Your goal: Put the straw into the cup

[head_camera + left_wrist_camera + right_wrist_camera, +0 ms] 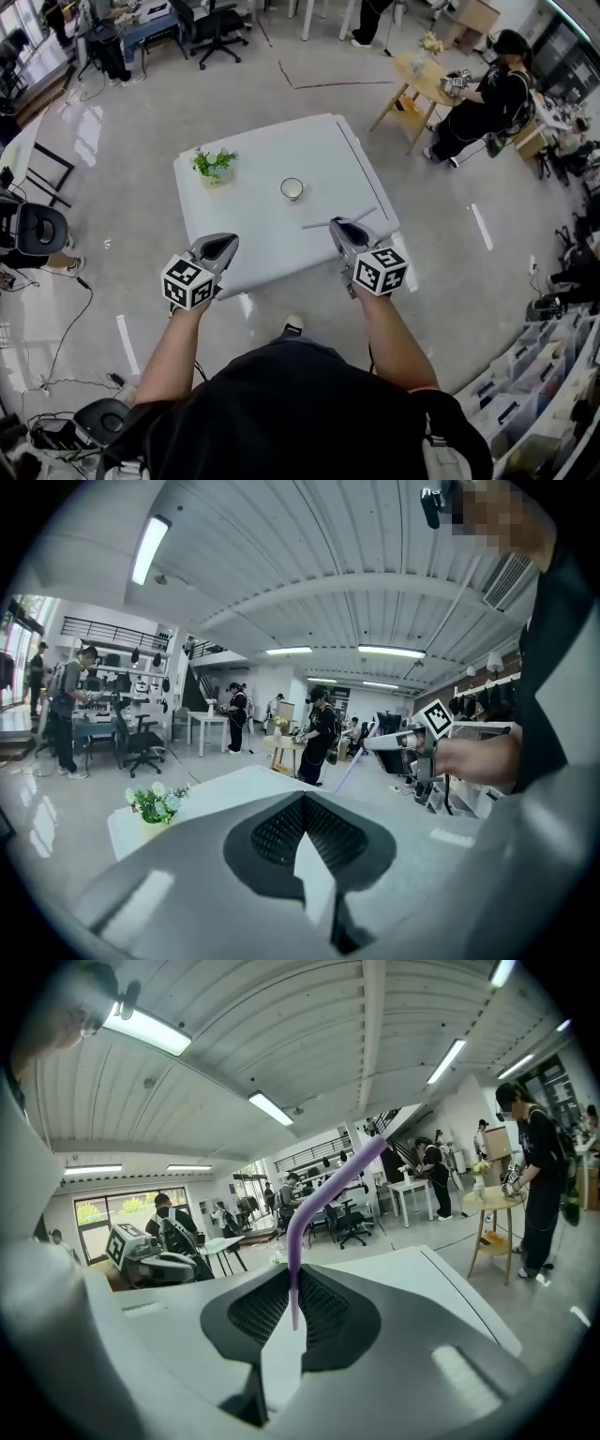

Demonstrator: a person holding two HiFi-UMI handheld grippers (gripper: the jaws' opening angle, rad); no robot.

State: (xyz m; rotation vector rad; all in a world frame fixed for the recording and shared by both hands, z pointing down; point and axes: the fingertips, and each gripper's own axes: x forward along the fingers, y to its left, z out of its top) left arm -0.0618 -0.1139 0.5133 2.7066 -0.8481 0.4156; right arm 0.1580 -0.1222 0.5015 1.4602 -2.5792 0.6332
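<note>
A small white cup (292,188) stands near the middle of the white table (258,150). My right gripper (345,229) hovers over the table's near right corner, shut on a purple bendy straw (337,222) that lies roughly level and sticks out on both sides. In the right gripper view the straw (298,1241) rises from between the closed jaws of the right gripper (292,1286) and bends off to the upper right. My left gripper (217,248) is over the near left edge, its jaws together with nothing in them, as the left gripper view shows (305,806). Neither gripper view shows the cup.
A potted plant (215,166) with white flowers stands on the table's left side and is visible in the left gripper view (155,803). A small wooden table (419,82) and a seated person (487,103) are at the far right. Office chairs (214,33) stand beyond.
</note>
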